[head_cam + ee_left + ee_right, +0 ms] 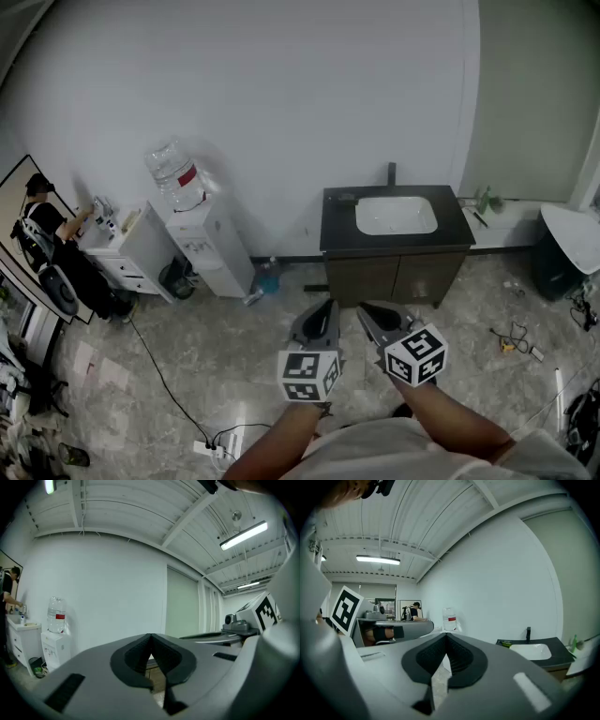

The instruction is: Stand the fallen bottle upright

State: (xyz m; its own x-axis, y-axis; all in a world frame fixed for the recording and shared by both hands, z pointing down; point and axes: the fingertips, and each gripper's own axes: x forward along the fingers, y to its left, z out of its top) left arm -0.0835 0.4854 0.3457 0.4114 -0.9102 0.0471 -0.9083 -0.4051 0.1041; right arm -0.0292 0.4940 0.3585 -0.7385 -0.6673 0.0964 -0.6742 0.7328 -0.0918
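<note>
Both grippers are held side by side at chest height, pointing level at a dark sink cabinet [394, 272]. My left gripper [322, 319] is shut with nothing between its pads [140, 656]. My right gripper [373, 319] is shut too, and empty [446, 641]. A small green bottle-like thing [484, 201] sits at the right end of the counter, also seen in the right gripper view [574, 643]; whether it lies or stands I cannot tell. A bluish object [267, 277] lies on the floor by the wall.
A water dispenser [208, 239] with a large jug [174, 174] stands left of the cabinet. A person [42, 234] works at a white cabinet [127, 246] at far left. A cable and power strip [211, 445] cross the floor. A dark bin [553, 262] stands right.
</note>
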